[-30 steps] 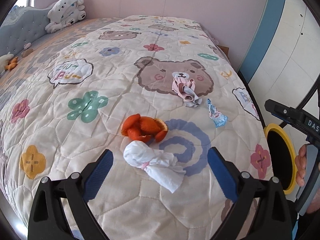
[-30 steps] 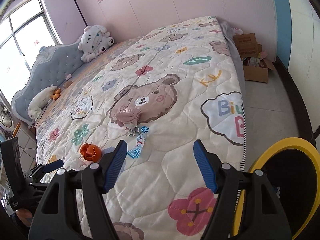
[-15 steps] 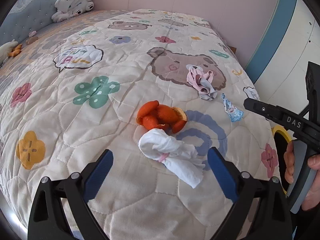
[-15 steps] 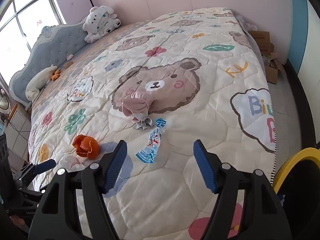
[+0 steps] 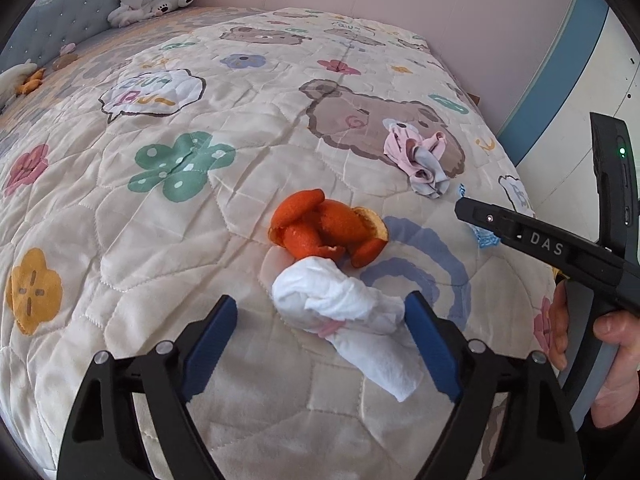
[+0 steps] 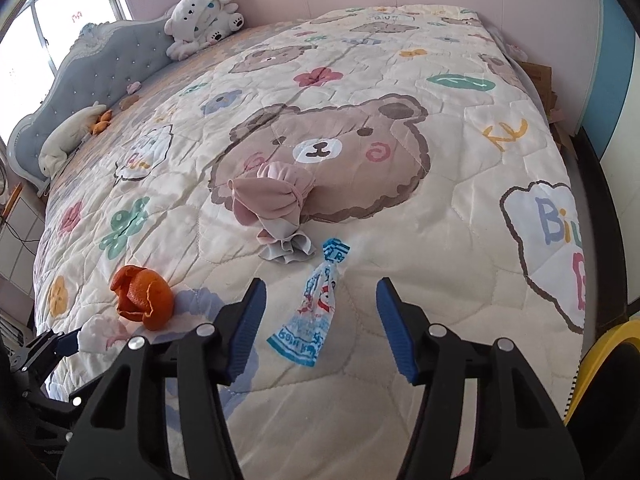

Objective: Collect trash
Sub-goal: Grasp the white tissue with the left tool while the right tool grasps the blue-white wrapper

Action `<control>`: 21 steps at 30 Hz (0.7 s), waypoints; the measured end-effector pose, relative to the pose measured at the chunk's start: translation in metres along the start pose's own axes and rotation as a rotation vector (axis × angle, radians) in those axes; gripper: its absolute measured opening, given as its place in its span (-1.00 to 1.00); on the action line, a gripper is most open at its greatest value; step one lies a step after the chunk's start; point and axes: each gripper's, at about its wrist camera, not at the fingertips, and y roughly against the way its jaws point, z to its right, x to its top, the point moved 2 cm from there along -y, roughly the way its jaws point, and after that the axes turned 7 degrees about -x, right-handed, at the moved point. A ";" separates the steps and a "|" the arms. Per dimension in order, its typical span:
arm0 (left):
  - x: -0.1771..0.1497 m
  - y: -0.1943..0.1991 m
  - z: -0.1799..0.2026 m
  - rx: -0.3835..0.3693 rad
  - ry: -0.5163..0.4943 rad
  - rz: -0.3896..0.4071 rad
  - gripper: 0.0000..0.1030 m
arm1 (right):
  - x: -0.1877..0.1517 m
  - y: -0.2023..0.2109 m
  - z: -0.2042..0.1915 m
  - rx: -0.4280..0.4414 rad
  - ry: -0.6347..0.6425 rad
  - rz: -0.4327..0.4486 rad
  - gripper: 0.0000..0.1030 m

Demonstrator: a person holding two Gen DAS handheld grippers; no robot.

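A crumpled white tissue [image 5: 336, 304] lies on the quilted bed [image 5: 160, 240], just in front of an orange peel [image 5: 324, 232]. My left gripper [image 5: 320, 316] hovers over the tissue, jaws closing, with the tissue between them and not gripped. A blue-and-white wrapper [image 6: 314, 312] lies between the closing jaws of my right gripper [image 6: 320, 296], whose pads are clear of it. A pink and grey cloth bundle [image 6: 276, 204] sits just beyond the wrapper. In the left wrist view the right gripper's finger [image 5: 500, 224] hides most of the wrapper.
A yellow-rimmed black bin [image 6: 612, 360] stands off the bed's right edge. A white plush toy [image 6: 204, 16] and small toys lie by the grey headboard [image 6: 100, 64]. Cardboard boxes [image 6: 540, 76] sit by the far wall. A hand [image 5: 612, 360] holds the right tool.
Both grippers have come lower and closer to the quilt. The right one slid left until the wrapper lay between its jaws. Both pairs of jaws stand narrower.
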 end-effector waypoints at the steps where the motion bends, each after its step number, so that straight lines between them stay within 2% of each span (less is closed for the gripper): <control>1: 0.000 0.000 0.000 0.001 0.002 0.002 0.51 | 0.000 -0.003 0.000 -0.004 0.003 -0.004 0.02; 7: -0.003 -0.004 0.002 0.001 -0.006 0.007 0.15 | -0.002 -0.010 0.001 -0.028 0.018 -0.012 -0.11; 10: -0.004 -0.003 0.004 0.003 -0.011 0.016 0.09 | -0.002 -0.011 0.001 -0.034 0.020 -0.007 -0.18; 21: -0.005 0.001 0.005 -0.011 -0.011 0.017 -0.04 | -0.004 -0.012 0.002 -0.083 0.052 0.011 -0.77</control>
